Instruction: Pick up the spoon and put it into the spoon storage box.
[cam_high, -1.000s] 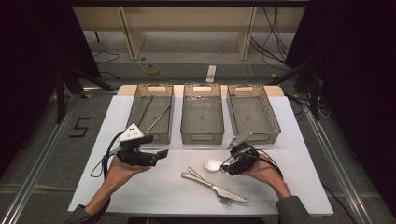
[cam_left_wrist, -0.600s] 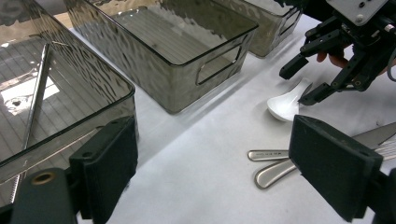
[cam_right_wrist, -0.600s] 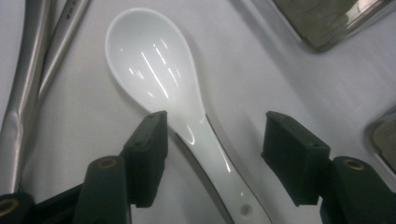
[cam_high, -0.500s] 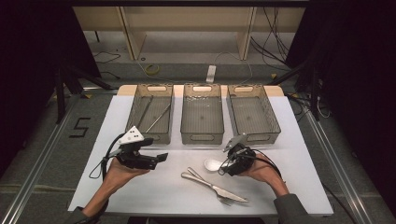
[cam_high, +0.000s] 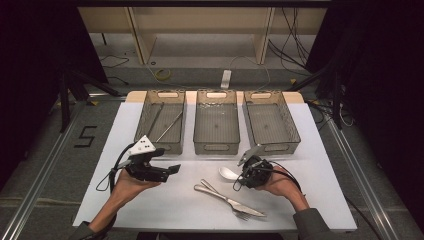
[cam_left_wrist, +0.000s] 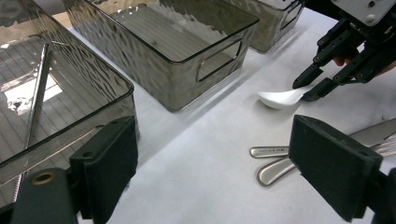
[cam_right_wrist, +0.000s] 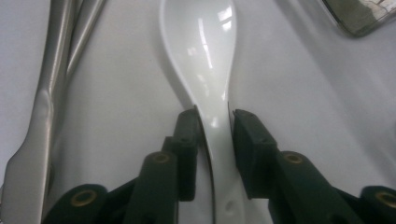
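A white ceramic spoon (cam_high: 226, 173) (cam_right_wrist: 201, 51) lies on the white table, bowl pointing left in the high view. My right gripper (cam_high: 243, 177) (cam_right_wrist: 215, 135) sits low over its handle. Its jaws have just been closing, and both pads now touch the handle's sides. The spoon still rests on the table. My left gripper (cam_high: 175, 169) (cam_left_wrist: 210, 163) hovers at the front left, open, with nothing between its pads. In the left gripper view the spoon (cam_left_wrist: 280, 98) and the right gripper (cam_left_wrist: 310, 86) appear at the upper right.
Three clear grey bins stand in a row at the back: left (cam_high: 161, 147), middle (cam_high: 216, 148), right (cam_high: 277, 145). The left one holds long thin metal utensils (cam_high: 170, 125). A metal knife and fork (cam_high: 227, 200) lie crossed in front of the spoon.
The right gripper's jaws have closed in on the spoon's handle. Both hands stayed where they were, and the spoon has not moved.
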